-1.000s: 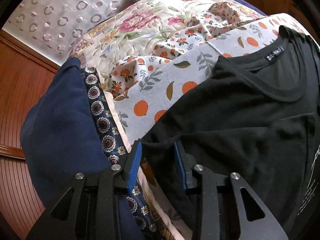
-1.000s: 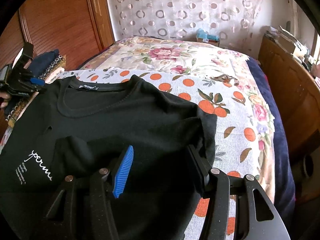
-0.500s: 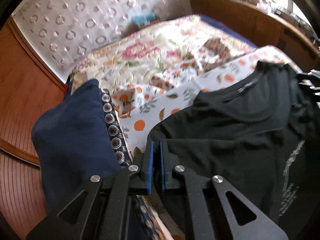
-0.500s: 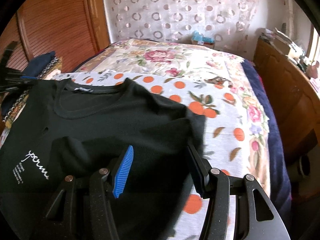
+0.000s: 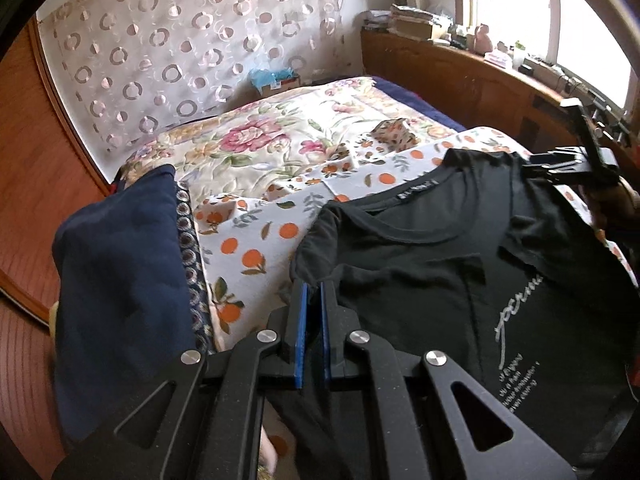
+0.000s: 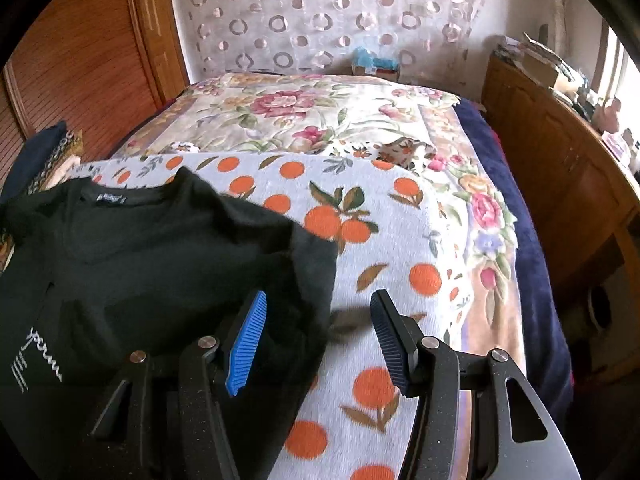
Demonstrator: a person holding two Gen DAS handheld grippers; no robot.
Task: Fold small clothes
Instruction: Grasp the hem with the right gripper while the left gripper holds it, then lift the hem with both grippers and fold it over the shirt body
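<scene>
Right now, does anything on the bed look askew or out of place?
Yes. The black cotton T-shirt lies unevenly: the sleeve edge pinched in the left hand-held gripper is lifted and bunched above the orange-print blanket.

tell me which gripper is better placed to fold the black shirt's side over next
Left. The left gripper is shut on the edge of the black t-shirt near its sleeve, so it can carry that side across. The right gripper is open, with the shirt's other edge between its jaws but not pinched.

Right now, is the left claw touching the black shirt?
Touching. In the left wrist view, the left claw is shut on the black shirt, with a bunched edge of its fabric pinched between the blue pads.
</scene>
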